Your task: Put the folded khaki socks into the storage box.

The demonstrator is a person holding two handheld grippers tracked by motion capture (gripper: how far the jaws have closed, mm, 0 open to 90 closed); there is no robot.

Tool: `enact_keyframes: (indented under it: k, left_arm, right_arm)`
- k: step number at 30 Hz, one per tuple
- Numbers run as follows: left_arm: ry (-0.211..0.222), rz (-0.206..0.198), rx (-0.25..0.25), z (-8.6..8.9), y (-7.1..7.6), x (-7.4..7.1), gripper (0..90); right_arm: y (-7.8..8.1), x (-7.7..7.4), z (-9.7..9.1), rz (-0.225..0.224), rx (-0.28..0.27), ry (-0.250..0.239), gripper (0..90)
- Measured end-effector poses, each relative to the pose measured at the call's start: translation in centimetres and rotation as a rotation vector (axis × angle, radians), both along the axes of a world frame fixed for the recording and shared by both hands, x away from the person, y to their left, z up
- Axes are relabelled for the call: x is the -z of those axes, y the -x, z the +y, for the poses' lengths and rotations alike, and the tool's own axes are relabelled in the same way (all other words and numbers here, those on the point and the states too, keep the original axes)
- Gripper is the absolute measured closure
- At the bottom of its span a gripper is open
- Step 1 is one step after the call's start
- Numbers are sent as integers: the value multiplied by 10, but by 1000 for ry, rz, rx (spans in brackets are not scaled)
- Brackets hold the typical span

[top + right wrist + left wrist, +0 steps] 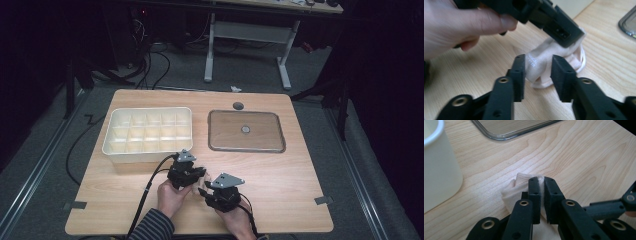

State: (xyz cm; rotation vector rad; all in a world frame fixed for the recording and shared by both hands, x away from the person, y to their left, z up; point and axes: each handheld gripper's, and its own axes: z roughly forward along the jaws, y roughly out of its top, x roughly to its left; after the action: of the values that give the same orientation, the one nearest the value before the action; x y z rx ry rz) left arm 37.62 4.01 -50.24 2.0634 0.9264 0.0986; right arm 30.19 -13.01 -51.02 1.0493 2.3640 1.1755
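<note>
A small piece of cream cloth (517,186) lies bunched on the wooden table near its front edge. My left gripper (541,180) is shut on the cloth's upper fold, and a hand holds that gripper (199,176) from the lower left. In the right gripper view the cloth (544,50) hangs from the left gripper's jaws (567,37). My right gripper (539,60) has its jaws set apart around the cloth's lower end. One jaw touches the cloth and the other stands just off it. In the high view the right gripper (203,191) faces the left one, tips close together.
A cream tray with several compartments (150,110) stands at the back left, its wall (439,170) close to the left gripper. A shallow metal tray (215,131) with a small round piece (245,129) lies at the back right. Tape marks sit at the front corners.
</note>
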Motion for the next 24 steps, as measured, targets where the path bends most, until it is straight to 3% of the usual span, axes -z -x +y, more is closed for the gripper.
enact_keyframes:
  k: [6,20,24]
  left_arm:
    - [8,-1,7,-4,-1,2,847]
    - [-12,-43,23,-16,-5,8,826]
    - [-36,-63,40,-20,-6,13,819]
  right_arm:
    - [2,6,-3,19,-16,40,872]
    - [2,10,-13,44,-7,55,888]
    - [1,13,-15,54,-4,58,890]
